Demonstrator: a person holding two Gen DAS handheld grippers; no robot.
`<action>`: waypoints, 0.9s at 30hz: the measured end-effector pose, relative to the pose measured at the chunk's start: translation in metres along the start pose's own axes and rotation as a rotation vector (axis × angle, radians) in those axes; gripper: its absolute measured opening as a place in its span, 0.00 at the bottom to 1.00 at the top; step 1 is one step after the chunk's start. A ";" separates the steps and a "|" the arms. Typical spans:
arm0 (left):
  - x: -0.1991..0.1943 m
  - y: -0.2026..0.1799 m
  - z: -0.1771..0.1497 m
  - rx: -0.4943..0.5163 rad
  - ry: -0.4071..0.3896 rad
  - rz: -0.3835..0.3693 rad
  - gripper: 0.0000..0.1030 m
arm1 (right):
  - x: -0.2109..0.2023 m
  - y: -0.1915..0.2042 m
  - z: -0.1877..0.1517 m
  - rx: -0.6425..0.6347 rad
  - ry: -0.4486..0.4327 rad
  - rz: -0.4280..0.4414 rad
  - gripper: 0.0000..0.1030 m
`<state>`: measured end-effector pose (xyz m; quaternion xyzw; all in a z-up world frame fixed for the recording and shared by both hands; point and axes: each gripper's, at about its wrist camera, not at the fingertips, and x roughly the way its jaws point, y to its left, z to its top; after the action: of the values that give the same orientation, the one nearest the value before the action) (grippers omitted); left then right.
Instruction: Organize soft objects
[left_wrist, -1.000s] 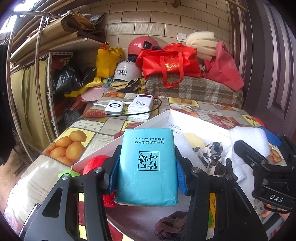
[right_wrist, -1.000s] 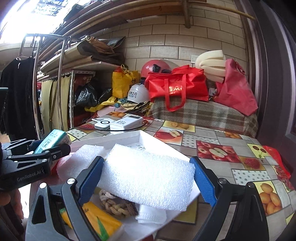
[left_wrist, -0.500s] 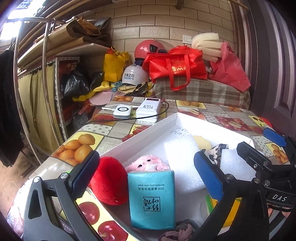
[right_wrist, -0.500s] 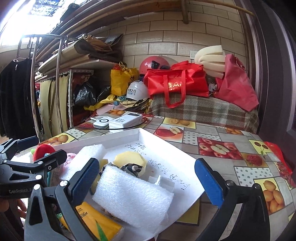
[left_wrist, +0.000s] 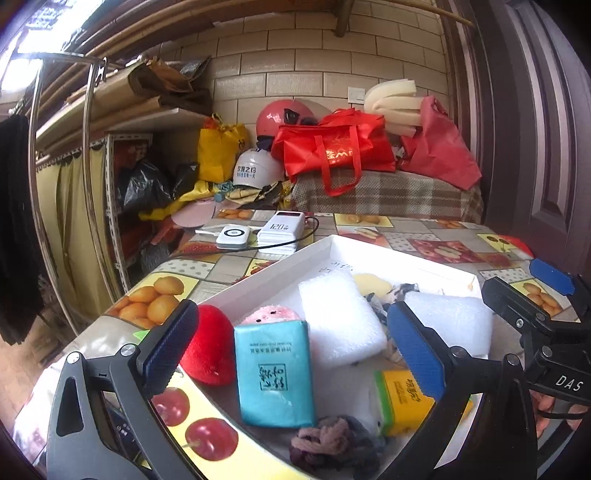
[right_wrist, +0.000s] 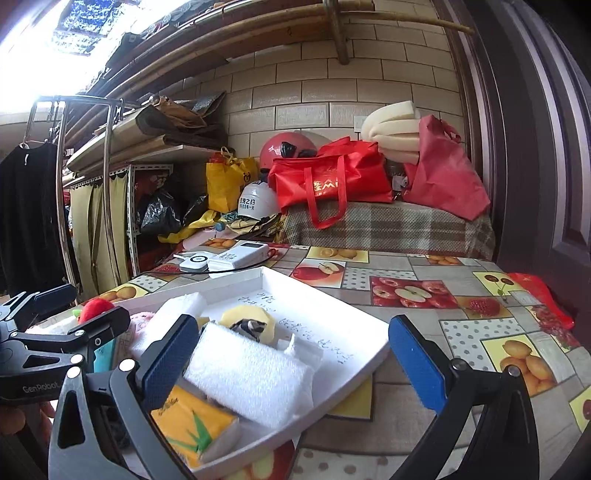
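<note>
The blue tissue pack (left_wrist: 274, 373) lies flat in the white tray (left_wrist: 388, 254), lower centre of frame, touching the red plush (left_wrist: 210, 347) and the foam block (left_wrist: 341, 317). The left gripper (left_wrist: 291, 347) and right gripper (right_wrist: 291, 354) have just opened fully; both hold nothing. Risk: the yellow pack (right_wrist: 192, 424) sits at the tray's near edge, approx. at the rim, so a finger nudging it on withdrawal could push it over.

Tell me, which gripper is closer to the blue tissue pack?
Left. The blue tissue pack lies in the white tray between the open left gripper's fingers; the open right gripper is farther, over the foam block.
</note>
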<state>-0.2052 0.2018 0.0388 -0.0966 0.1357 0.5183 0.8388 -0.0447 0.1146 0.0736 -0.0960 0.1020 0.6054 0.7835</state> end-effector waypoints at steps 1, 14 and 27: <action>-0.003 -0.004 -0.001 0.010 0.003 -0.005 1.00 | -0.005 -0.002 -0.002 0.002 0.002 0.004 1.00; -0.061 -0.041 -0.016 0.053 -0.001 -0.035 1.00 | -0.074 -0.026 -0.018 0.043 0.019 -0.060 1.00; -0.088 -0.061 -0.025 0.060 0.051 -0.072 1.00 | -0.139 -0.038 -0.027 0.086 -0.101 -0.183 1.00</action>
<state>-0.1910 0.0927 0.0453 -0.0897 0.1690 0.4807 0.8557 -0.0434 -0.0319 0.0871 -0.0406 0.0789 0.5304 0.8431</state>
